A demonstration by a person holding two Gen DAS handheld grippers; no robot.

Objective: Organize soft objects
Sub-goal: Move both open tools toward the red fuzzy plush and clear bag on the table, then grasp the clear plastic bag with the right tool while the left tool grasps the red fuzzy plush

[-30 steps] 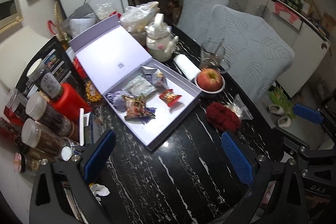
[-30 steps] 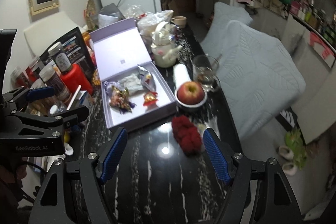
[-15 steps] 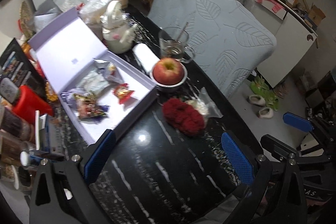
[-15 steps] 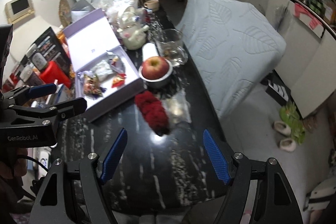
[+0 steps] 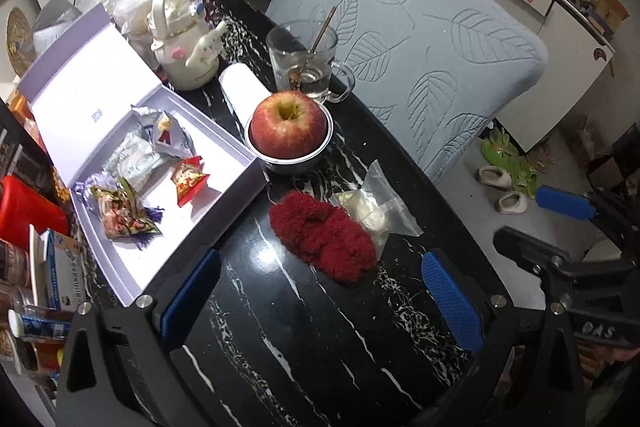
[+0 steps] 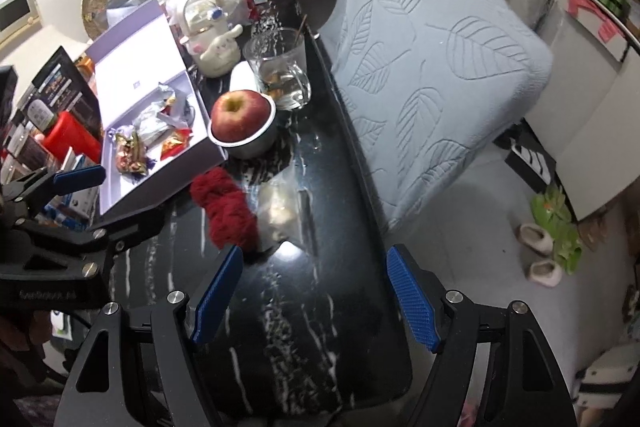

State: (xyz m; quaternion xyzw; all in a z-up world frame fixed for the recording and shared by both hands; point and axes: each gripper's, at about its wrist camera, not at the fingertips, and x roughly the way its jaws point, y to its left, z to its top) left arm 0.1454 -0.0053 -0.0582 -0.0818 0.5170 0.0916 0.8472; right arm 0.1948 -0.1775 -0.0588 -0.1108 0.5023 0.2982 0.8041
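A fluffy red soft object [image 5: 324,235] lies on the black marble table [image 5: 280,339], also in the right wrist view [image 6: 226,209]. A clear plastic bag with pale contents [image 5: 374,205] touches its right side; it also shows in the right wrist view [image 6: 280,211]. An open lilac box [image 5: 168,223] holds several snack packets [image 5: 124,213]. My left gripper [image 5: 320,301] is open and empty, just short of the red object. My right gripper [image 6: 312,301] is open and empty, near the table's right edge, below the bag.
An apple in a metal bowl [image 5: 288,133], a glass mug [image 5: 306,61], a white roll [image 5: 244,87] and a white teapot [image 5: 184,39] stand behind the red object. Jars and a red container [image 5: 24,207] crowd the left. Covered chairs [image 6: 432,67] stand right of the table.
Both grippers have swung right and moved closer to the red object and the bag. Both stay open. Nothing on the table has moved.
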